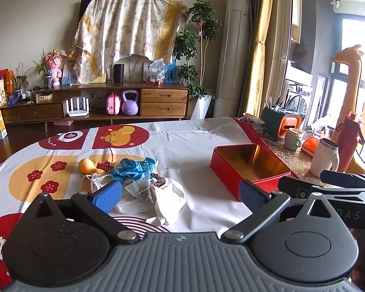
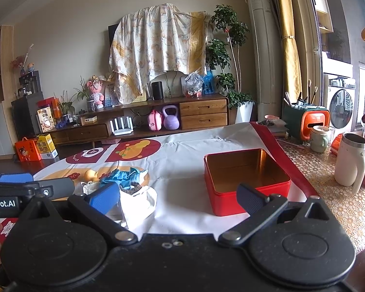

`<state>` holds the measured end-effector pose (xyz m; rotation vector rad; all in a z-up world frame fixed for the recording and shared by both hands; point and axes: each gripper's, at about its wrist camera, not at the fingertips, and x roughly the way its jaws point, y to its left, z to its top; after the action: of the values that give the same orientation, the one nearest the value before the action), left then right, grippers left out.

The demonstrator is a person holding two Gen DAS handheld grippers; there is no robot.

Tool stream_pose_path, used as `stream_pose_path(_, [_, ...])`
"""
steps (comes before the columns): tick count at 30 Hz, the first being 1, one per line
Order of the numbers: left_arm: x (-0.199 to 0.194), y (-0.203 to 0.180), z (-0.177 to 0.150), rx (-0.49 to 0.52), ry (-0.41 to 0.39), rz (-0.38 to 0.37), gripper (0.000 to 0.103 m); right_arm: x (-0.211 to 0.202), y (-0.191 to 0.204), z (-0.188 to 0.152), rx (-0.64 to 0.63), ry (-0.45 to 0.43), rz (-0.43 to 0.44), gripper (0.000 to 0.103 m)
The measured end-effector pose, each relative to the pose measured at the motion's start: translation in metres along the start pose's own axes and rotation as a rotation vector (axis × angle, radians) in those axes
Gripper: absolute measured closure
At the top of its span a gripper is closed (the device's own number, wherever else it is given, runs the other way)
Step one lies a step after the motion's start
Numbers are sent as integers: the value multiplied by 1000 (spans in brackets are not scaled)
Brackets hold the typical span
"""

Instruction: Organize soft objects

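Note:
A heap of soft things lies on the tablecloth: blue gloves [image 1: 133,168], a white cloth pouch [image 1: 170,194], clear plastic bags [image 1: 136,194], a bead string [image 1: 158,178] and a small drawstring bag [image 1: 97,180]. A yellow toy [image 1: 87,165] lies behind them. An open red tin box [image 1: 250,168], empty, stands to the right. My left gripper [image 1: 180,193] is open, hovering over the heap's near side. My right gripper [image 2: 177,197] is open too, between the heap [image 2: 124,182] and the red tin [image 2: 245,180]. Neither holds anything.
The table's right side carries a white mug [image 2: 350,160], a green cup [image 2: 320,138], a red bottle [image 1: 350,141] and an orange-green holder [image 2: 306,119]. A TV cabinet [image 2: 158,119] stands across the room. Bare cloth [image 1: 194,150] lies between heap and tin.

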<state>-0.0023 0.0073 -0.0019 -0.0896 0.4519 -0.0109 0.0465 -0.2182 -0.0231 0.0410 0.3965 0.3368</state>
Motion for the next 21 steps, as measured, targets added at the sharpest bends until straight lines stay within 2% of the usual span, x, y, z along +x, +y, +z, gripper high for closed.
stream_pose_path(17, [-1,1,-2,-6,-5,4,0,1,2,0,-1,-1,5,0])
stream_pose_path(21, [-1,3,-2,-17,-3,6,0,-2,3,1,10,-27,19,0])
